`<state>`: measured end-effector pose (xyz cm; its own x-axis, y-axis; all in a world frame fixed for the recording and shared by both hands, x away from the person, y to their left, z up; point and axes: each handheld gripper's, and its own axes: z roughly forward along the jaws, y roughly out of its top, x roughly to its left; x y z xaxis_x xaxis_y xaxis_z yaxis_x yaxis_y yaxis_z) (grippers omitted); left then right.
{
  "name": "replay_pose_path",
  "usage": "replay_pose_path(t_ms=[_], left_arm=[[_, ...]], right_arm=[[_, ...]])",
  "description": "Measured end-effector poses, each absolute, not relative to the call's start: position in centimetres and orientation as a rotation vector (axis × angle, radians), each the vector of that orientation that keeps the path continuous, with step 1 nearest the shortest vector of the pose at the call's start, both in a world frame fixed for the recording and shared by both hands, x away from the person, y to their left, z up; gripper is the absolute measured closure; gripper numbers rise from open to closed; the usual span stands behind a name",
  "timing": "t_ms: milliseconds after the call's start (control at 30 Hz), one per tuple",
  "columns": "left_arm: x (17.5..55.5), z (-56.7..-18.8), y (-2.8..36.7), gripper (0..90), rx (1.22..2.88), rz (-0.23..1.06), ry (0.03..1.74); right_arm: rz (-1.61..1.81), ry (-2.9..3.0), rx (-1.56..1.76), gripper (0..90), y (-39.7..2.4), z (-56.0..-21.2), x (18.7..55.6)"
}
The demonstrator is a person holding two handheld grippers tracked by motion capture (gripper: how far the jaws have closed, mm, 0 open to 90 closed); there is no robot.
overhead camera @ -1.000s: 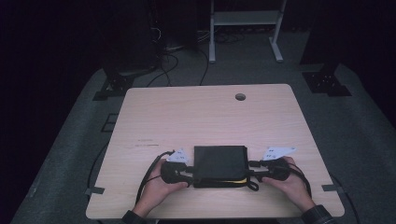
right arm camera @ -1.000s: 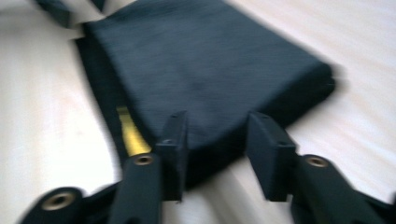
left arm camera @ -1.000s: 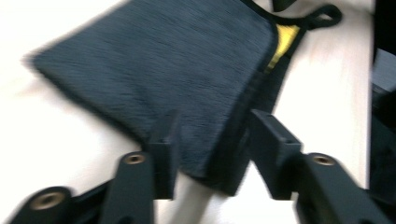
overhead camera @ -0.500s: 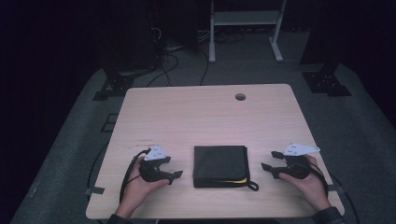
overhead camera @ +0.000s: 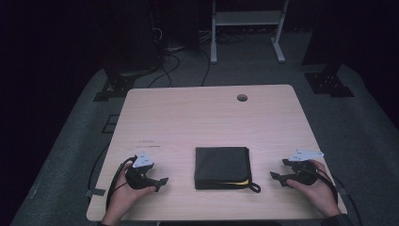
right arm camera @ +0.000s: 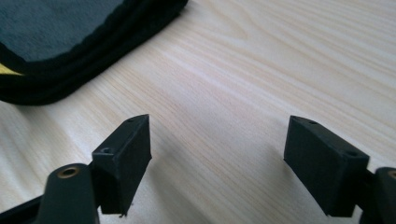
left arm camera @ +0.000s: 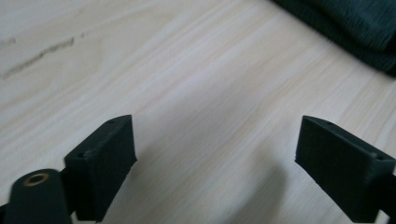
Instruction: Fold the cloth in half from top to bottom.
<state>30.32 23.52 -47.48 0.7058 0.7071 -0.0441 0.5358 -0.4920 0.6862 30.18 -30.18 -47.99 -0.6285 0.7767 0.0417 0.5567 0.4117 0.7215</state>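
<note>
A black folded fabric piece [overhead camera: 221, 167] lies flat near the table's front edge, with a yellow layer showing at its near right corner and a small loop beside it. My left gripper [overhead camera: 161, 181] rests on the wood to its left, a hand's width away. Its jaws have just been opening and stand open over bare wood [left arm camera: 215, 135]; the fabric's dark edge [left arm camera: 355, 28] shows at the upper right. My right gripper [overhead camera: 274, 176] sits to the right of the fabric. Its jaws have also just been opening, with nothing between them [right arm camera: 217, 135], and the fabric [right arm camera: 70, 37] lies ahead at the left.
The light wooden table [overhead camera: 207, 122] has a round cable hole [overhead camera: 242, 98] near its far edge. Cables trail from both grippers over the front edge. Dark floor, a white stand's legs [overhead camera: 244, 33] and black equipment lie beyond the table.
A second ago both grippers were at the fabric's left and right edges. They have since drawn outward to either side, jaws wider, and the fabric lies alone on the table.
</note>
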Motion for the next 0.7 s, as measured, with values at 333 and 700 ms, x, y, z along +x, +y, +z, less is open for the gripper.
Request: replay_pose_path(t_ms=[333,700], left_arm=[[29.81,-48.35,24.29,0.0,2.212,0.389,0.883],[29.8,-48.36,24.28,0.0,2.211,0.389,0.883]], right_arm=[[1.016,2.353,1.139,12.9,-30.16,-48.56,30.3],[1.016,2.317,1.168,11.8,-30.16,-48.7,30.12]])
